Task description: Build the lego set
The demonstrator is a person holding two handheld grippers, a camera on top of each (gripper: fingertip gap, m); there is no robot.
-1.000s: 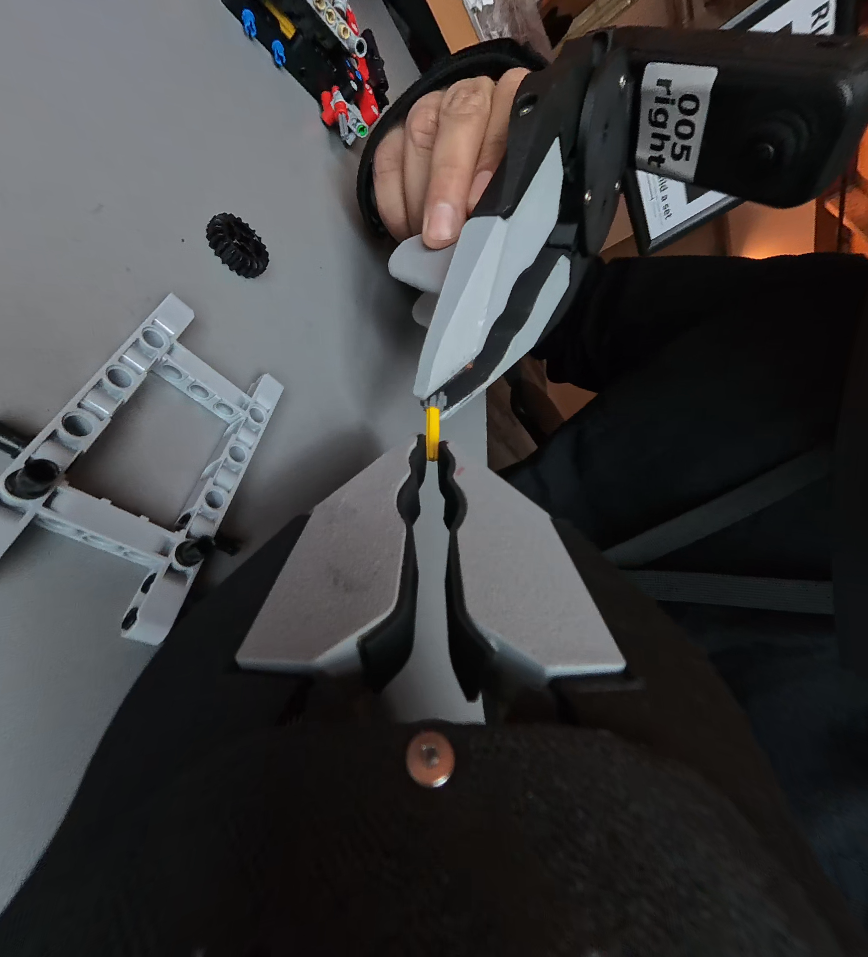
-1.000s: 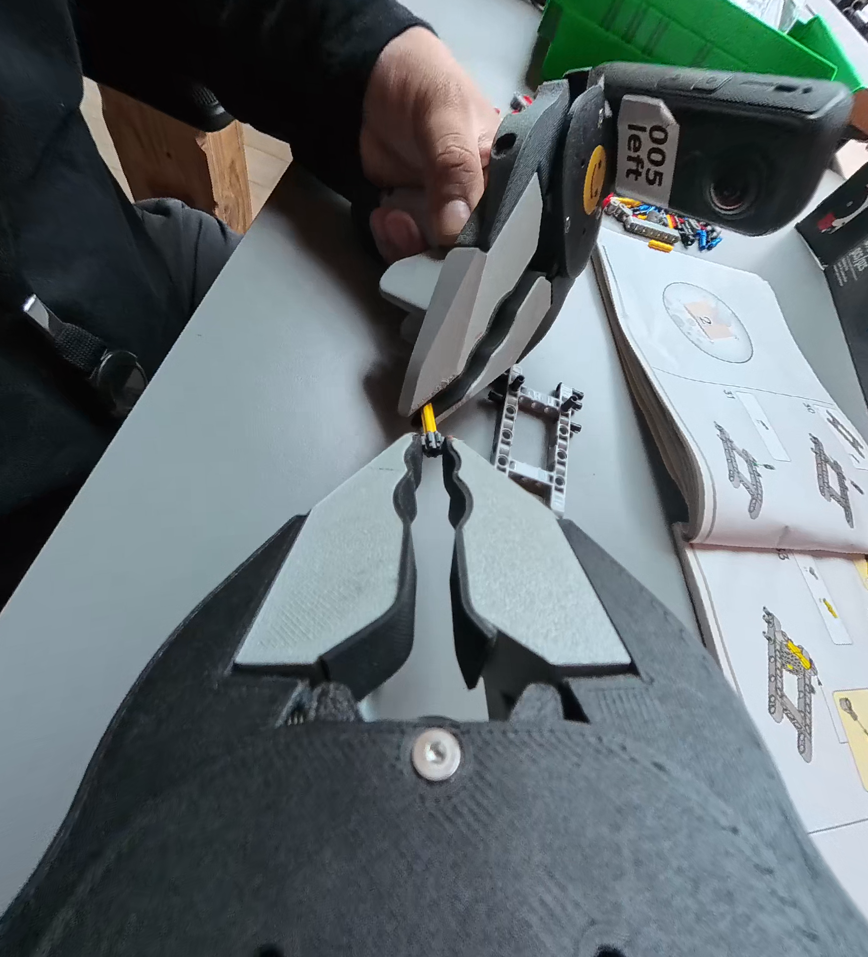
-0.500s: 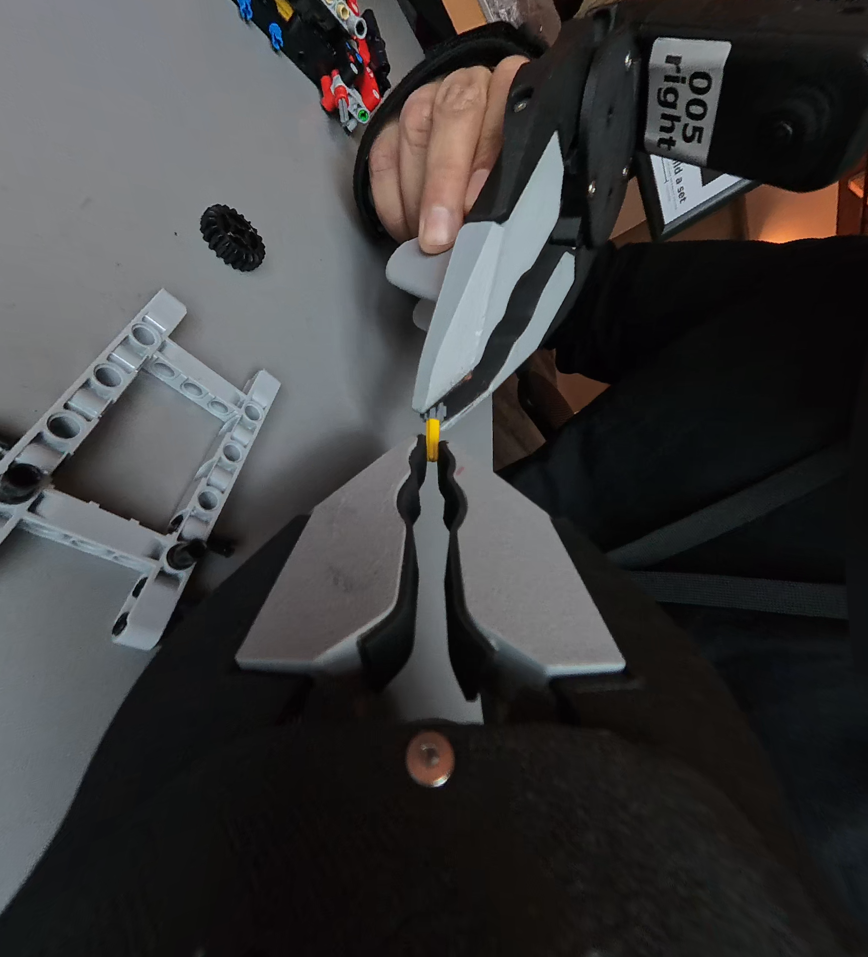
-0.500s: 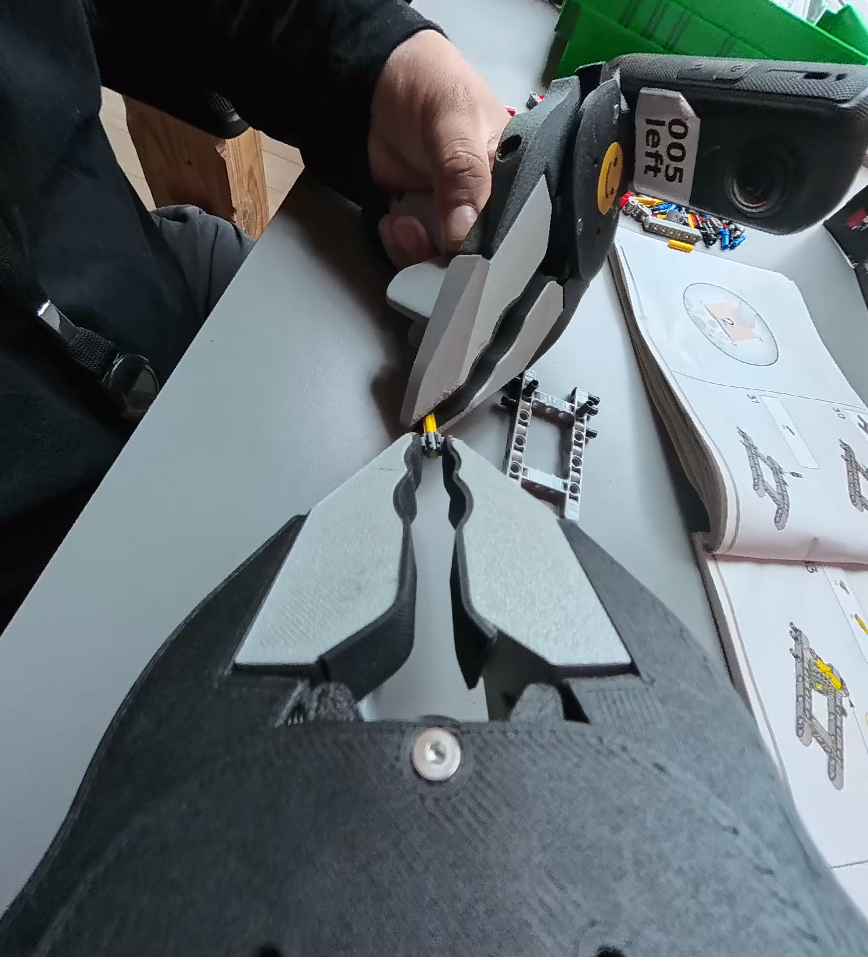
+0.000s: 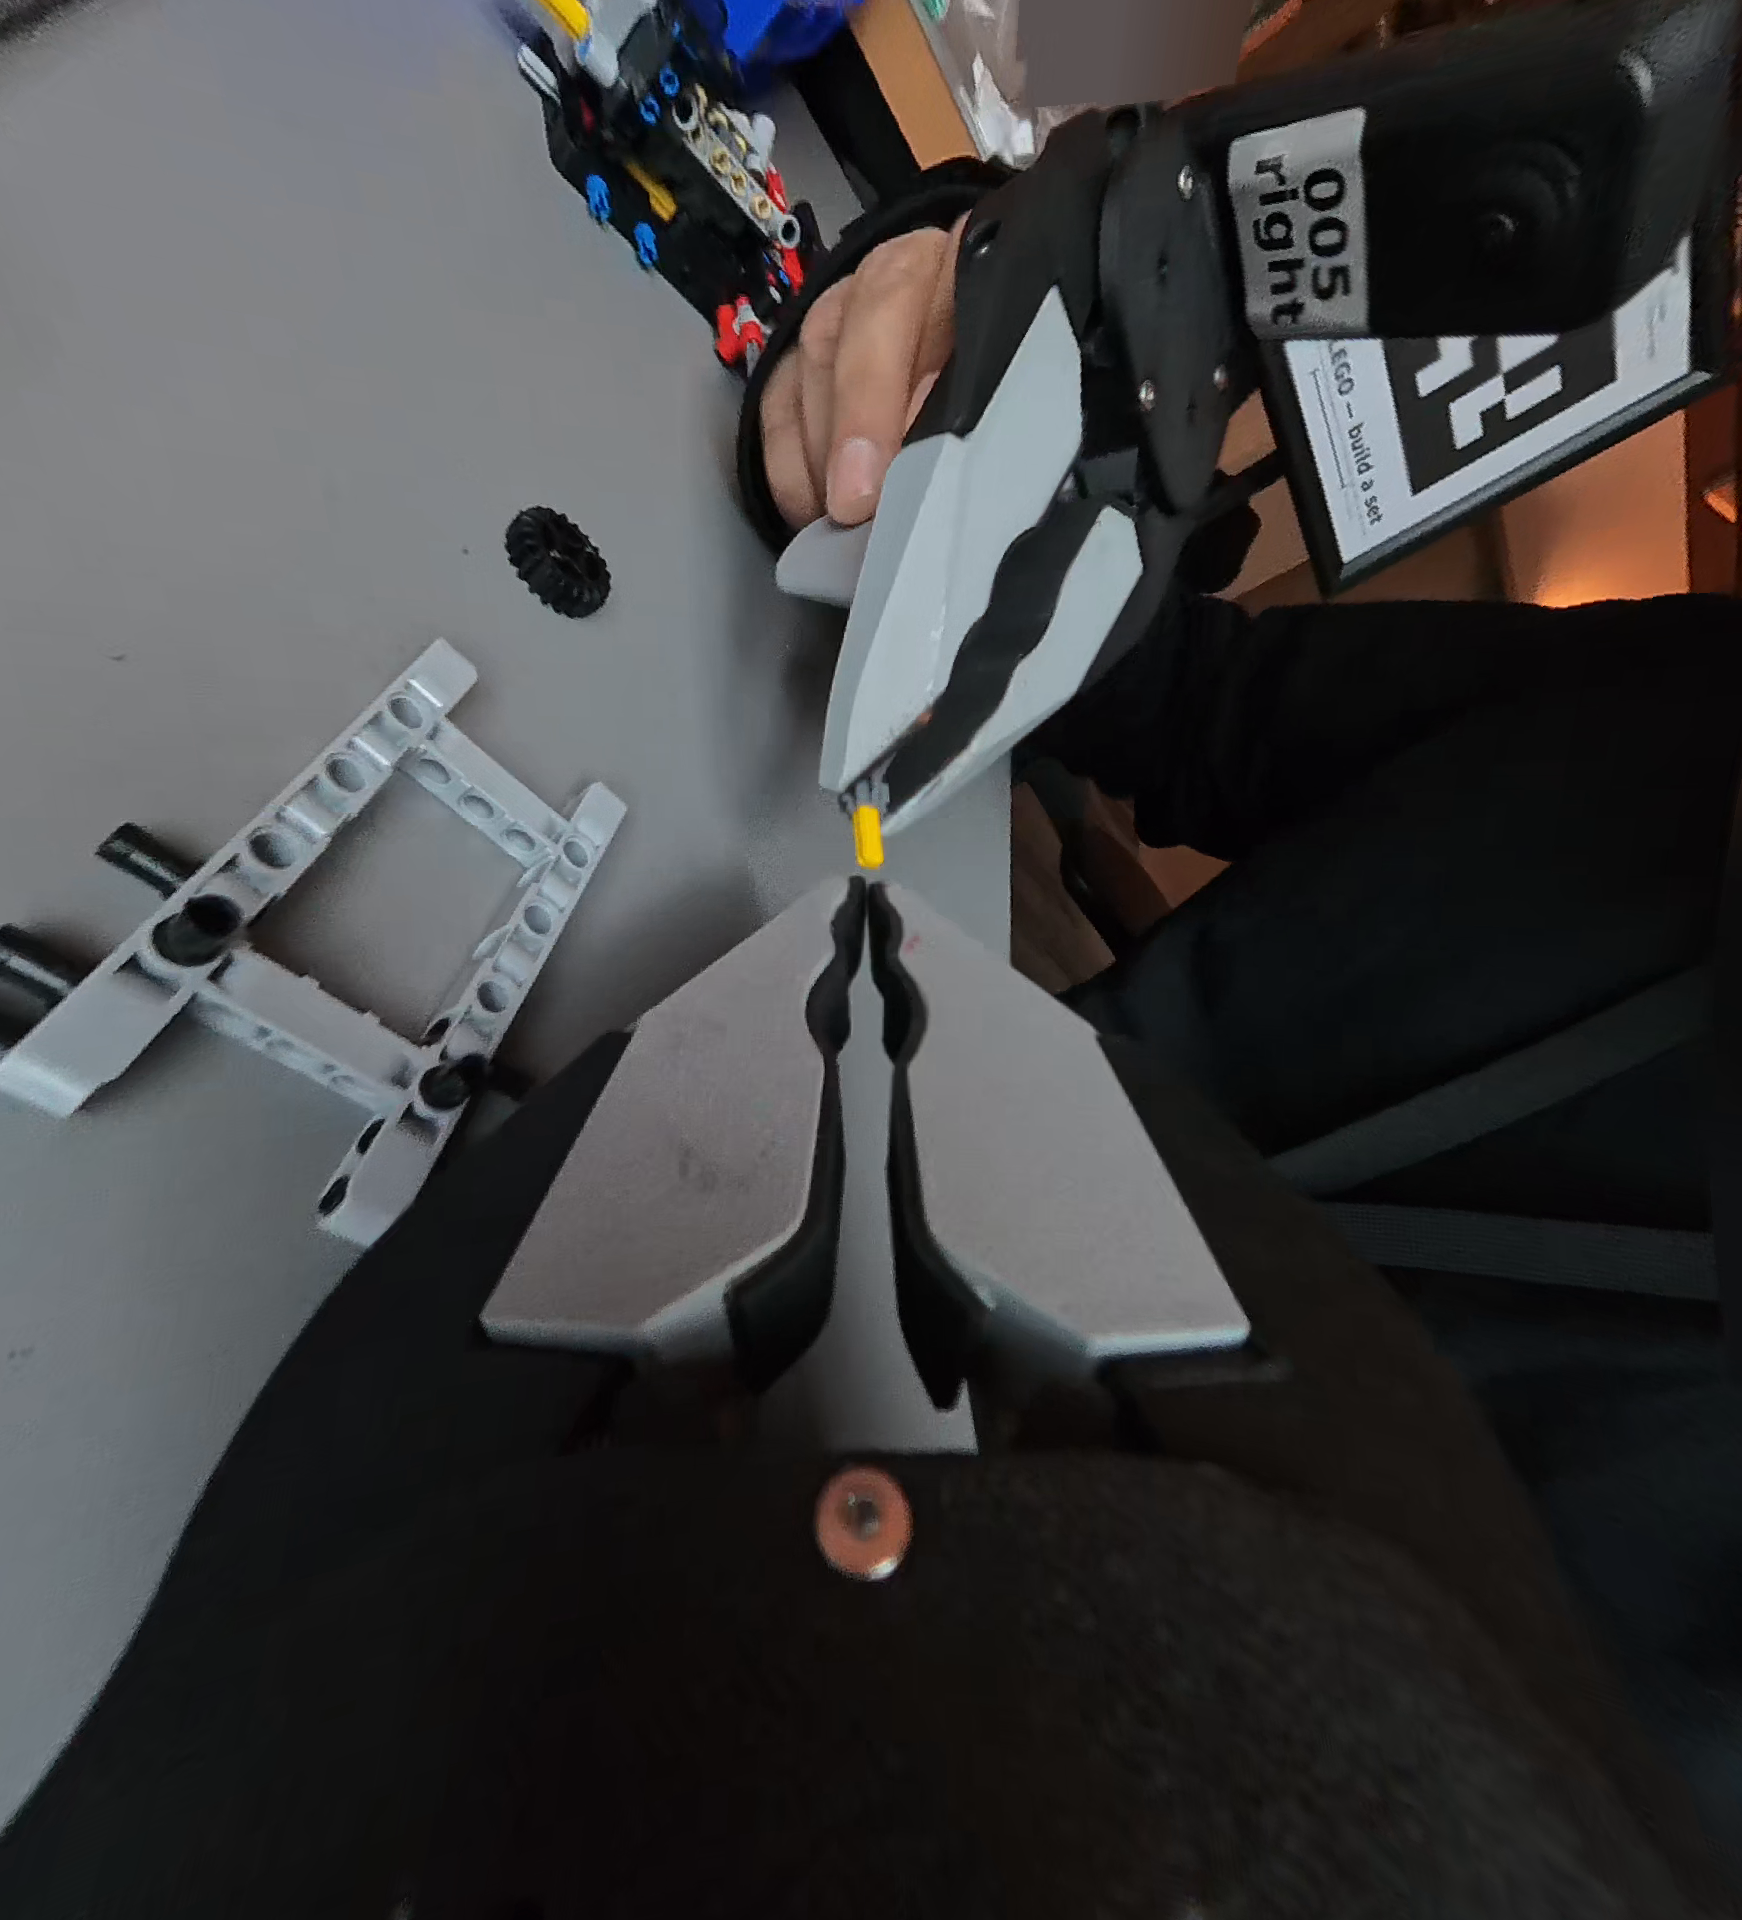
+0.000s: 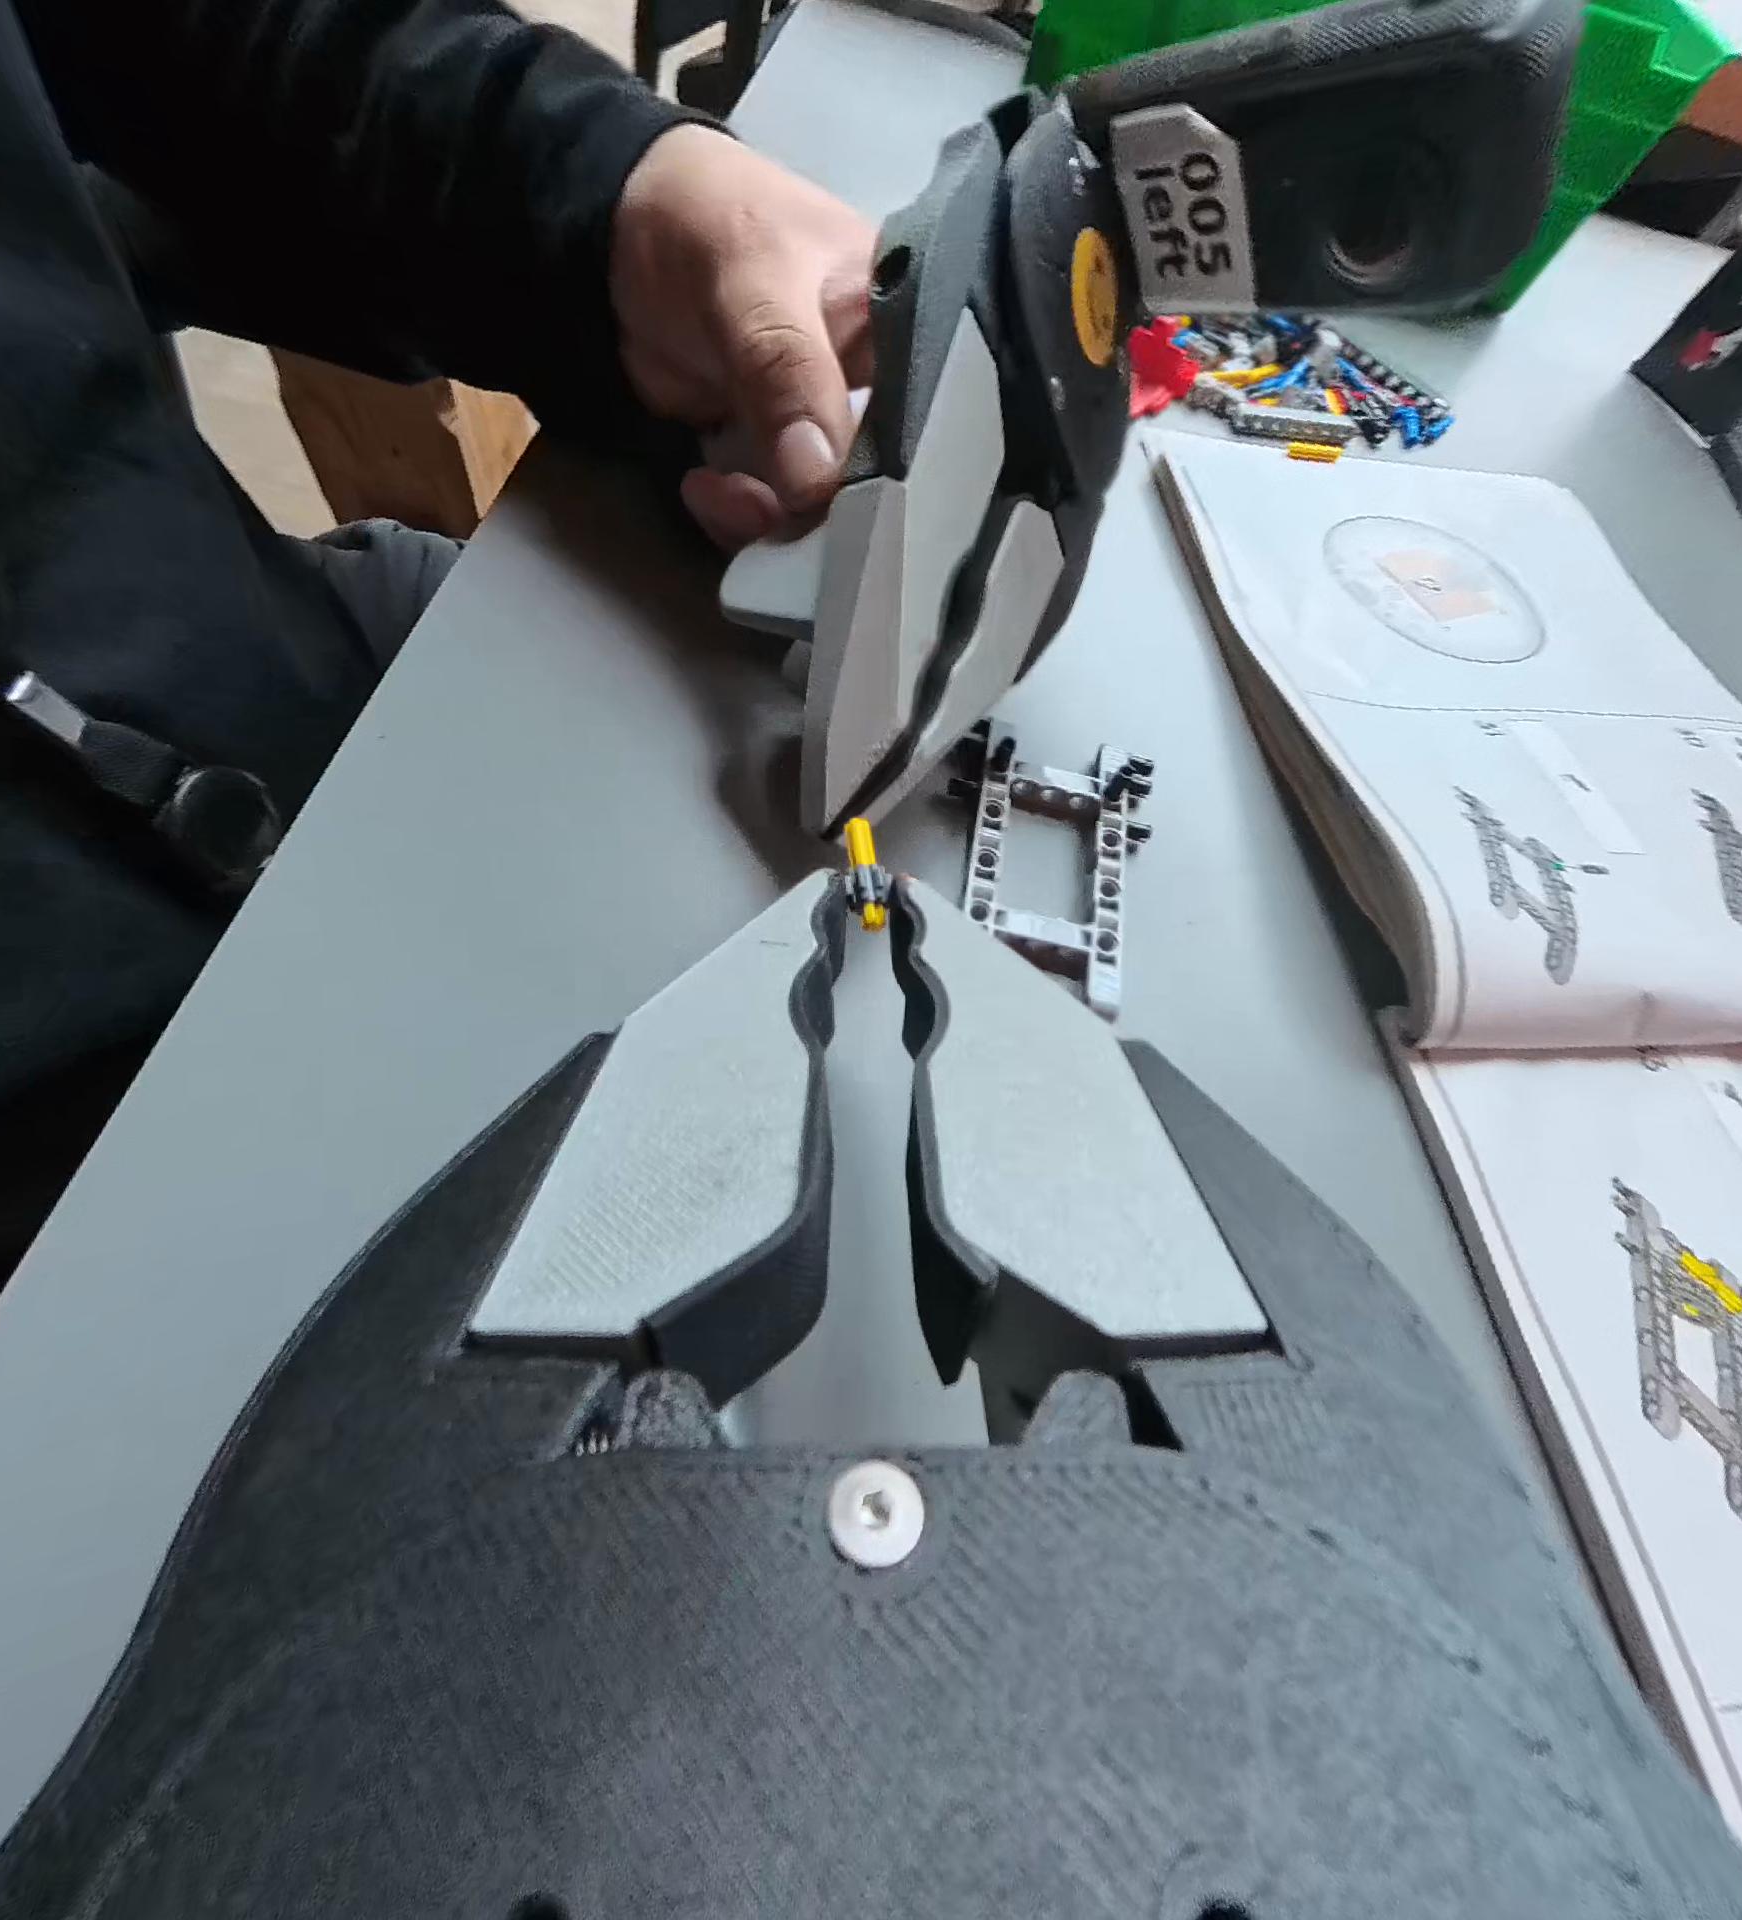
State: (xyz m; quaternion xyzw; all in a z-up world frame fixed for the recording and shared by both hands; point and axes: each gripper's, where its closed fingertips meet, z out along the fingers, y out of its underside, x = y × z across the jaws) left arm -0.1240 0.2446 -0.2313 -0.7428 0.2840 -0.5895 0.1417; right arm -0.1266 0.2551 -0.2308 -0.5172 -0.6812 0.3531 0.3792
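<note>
Nearest, in the right wrist view: right gripper [image 6: 865, 902] clamped at its very tips on a short yellow plastic axle [image 6: 861, 844] ringed by a dark grey collar. Held in the air above the matte grey table [image 6: 493, 831], long axis pointing straight ahead along the fingers, bare yellow end sticking out forward.

Just beyond that end: left gripper [image 6: 831, 826], angled down from above, tips just beside the axle's free end; contact too fine to tell. Gripped behind by the person's left hand [image 6: 732, 312].

From the left wrist view, the same meeting reversed: left gripper [image 5: 862, 896] pressed closed with nothing between its black pads, the axle [image 5: 867, 840] directly ahead, end-on and apart by a thin gap, hanging from the right gripper [image 5: 872, 805] under the right hand [image 5: 846, 364].

Judged as the hinge of the next move: axle and both sets of tips nearly in one line, so a push or regrip along that line rather than across it. Right gripper already in possession; left the free one.

Farther off, flat on the table: light grey ladder-shaped beam frame [image 5: 327, 904] with black pins, untouched, to the left of the left gripper and just past the right one [image 6: 1049, 873]. Beyond it a small black gear [image 5: 557, 556], an open instruction booklet [image 6: 1469, 779], and a heap of loose coloured parts [image 6: 1293, 384].
</note>
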